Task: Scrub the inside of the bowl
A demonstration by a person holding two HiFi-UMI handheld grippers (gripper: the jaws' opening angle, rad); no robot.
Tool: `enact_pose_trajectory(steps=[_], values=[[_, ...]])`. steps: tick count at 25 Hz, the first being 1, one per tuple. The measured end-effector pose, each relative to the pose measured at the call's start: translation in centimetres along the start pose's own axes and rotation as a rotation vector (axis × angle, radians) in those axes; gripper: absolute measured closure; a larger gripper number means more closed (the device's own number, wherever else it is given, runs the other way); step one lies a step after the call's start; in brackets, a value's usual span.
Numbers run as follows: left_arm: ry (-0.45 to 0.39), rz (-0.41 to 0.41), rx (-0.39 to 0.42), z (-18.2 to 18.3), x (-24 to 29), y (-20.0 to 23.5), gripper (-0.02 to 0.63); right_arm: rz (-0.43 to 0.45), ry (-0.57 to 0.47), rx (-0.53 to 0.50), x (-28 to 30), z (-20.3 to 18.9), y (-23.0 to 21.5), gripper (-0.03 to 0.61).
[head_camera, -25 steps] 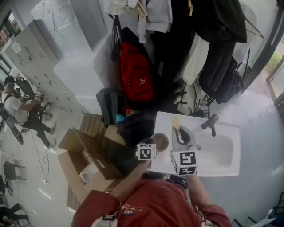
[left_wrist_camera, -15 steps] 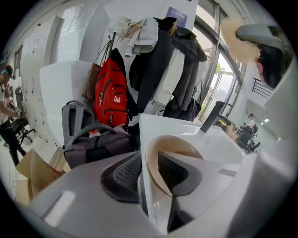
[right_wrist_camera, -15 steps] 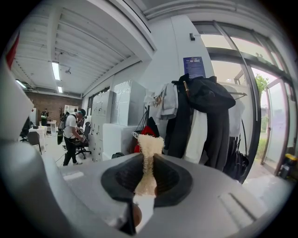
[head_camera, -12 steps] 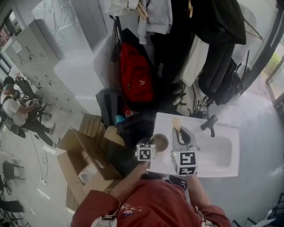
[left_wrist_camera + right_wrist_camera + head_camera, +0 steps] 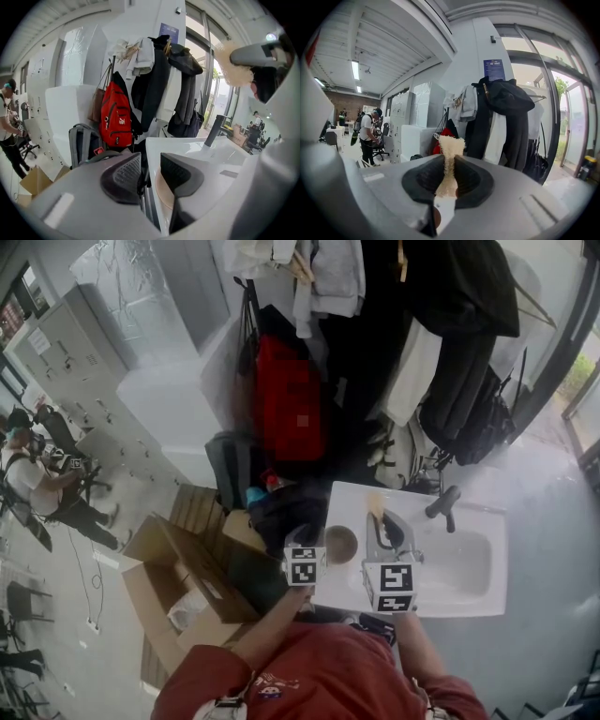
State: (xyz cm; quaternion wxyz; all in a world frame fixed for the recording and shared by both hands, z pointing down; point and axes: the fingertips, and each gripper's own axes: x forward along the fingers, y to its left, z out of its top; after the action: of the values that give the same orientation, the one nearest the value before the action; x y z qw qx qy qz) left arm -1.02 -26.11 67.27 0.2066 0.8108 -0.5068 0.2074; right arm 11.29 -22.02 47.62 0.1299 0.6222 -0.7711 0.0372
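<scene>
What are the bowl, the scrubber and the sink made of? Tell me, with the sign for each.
The bowl looks tan and matte, perhaps wood or plastic; too small to settle. The scrubber shows pale frayed fibres, likely plant fibre. The sink is glossy white, likely ceramic.

L gripper (image 5: 150,164) jaws just opening, empty; R gripper (image 5: 449,174) jaws clamp brush (image 5: 451,143)
</scene>
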Motion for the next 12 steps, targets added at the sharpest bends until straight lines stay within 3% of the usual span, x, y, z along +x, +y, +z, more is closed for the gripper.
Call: enact_pose_trajectory(steps=[4, 12], values=[[-0.093, -0.016, 0.030, 3.2, -1.7, -0.3, 0.476, -0.007, -0.009, 0.040, 0.1, 0.1, -0.5, 0.529], [-0.296, -0.035, 0.167, 9.0, -5.7, -2.1, 0.476, -0.017, -0.049, 0.097, -0.2, 0.5, -1.2, 0.529]])
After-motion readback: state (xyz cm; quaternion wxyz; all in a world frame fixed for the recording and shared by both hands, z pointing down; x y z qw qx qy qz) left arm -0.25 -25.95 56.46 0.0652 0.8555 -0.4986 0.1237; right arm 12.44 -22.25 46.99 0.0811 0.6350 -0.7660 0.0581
